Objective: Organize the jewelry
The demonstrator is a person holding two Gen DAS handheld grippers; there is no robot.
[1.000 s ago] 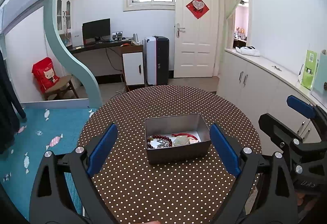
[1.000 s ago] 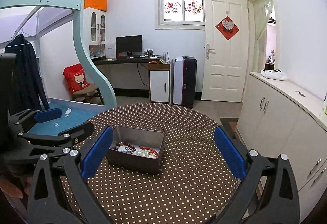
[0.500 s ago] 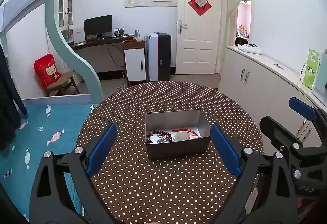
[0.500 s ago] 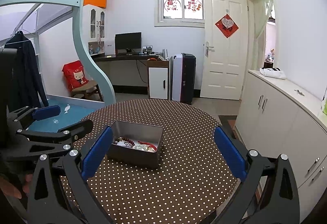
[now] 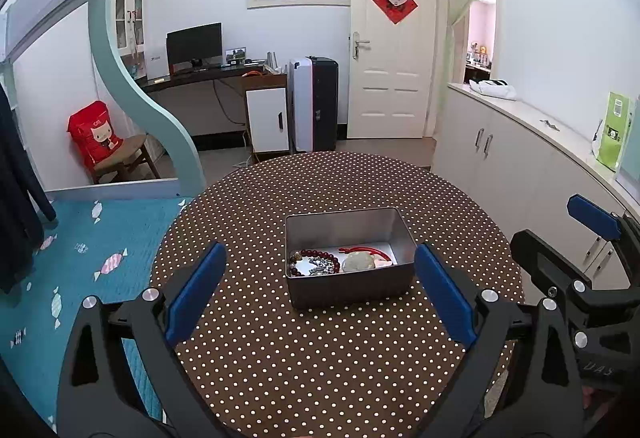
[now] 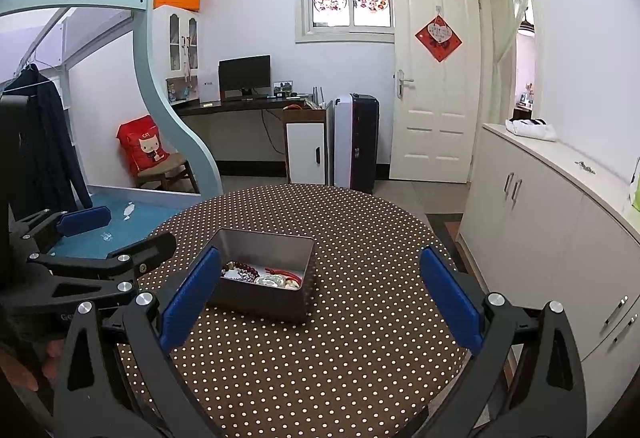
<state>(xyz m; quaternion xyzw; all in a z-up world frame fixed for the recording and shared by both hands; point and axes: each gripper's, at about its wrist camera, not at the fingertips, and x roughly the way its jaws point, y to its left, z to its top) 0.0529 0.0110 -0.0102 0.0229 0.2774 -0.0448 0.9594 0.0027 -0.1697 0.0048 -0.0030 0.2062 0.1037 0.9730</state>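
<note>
Gleaming rectangular metal tin [image 5: 348, 280] on dotted round tablecloth [image 5: 320, 350], beaded jewelry [image 5: 316, 264] inside

Jewelry tin [image 6: 260, 302] between spread fingers [image 6: 188, 302]

Tin box [image 5: 348, 288] near wall hiding jewelry's front edge, small tangled pieces [image 5: 320, 265] indistinct

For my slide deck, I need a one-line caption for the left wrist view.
Open left gripper faces a metal tin of jewelry on a polka-dot table.
</note>
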